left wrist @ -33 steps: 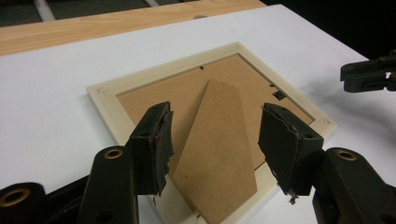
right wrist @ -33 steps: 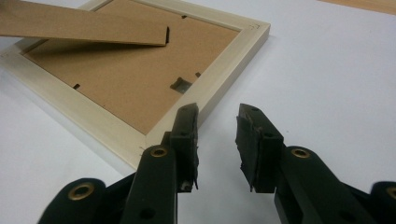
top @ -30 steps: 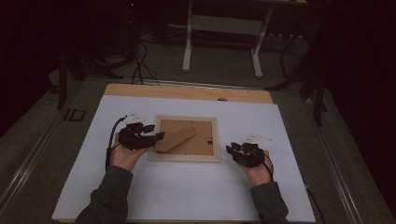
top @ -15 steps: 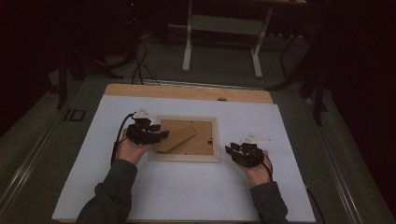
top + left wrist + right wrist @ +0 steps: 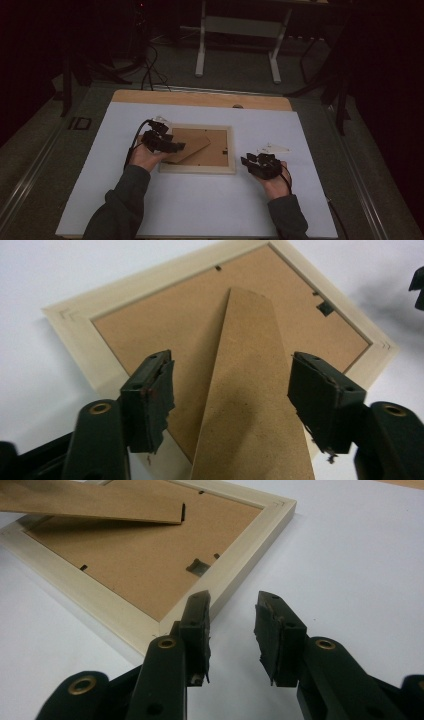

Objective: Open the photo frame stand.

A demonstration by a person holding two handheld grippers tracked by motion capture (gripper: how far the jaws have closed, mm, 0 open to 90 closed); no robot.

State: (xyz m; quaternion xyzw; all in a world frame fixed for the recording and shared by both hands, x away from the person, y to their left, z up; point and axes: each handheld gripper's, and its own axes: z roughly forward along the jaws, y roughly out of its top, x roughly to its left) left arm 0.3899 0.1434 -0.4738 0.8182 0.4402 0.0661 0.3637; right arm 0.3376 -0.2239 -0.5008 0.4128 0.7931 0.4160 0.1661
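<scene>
- Frame [image 5: 197, 149] lies face down on the worktop [image 5: 210, 200]; its stand [image 5: 250, 390] sits between the left tool's [image 5: 230, 390] just-widened, released jaws.
- Right tool [image 5: 232, 625], released, sits just beside the frame's corner.
- No writing can be read.

We are wearing dark grey-green long sleeves [image 5: 120, 205] that are bunching a little at the cuffs. We are carrying two black grippers: the left gripper [image 5: 230, 395] and the right gripper [image 5: 231, 630] are each showing blocky black jaws with worn, chipped pads [image 5: 150, 395] (the edges are fraying) and brass-coloured rivets [image 5: 166, 642] at the pivots. A black cable [image 5: 131, 147] is looping off the left one.
</scene>
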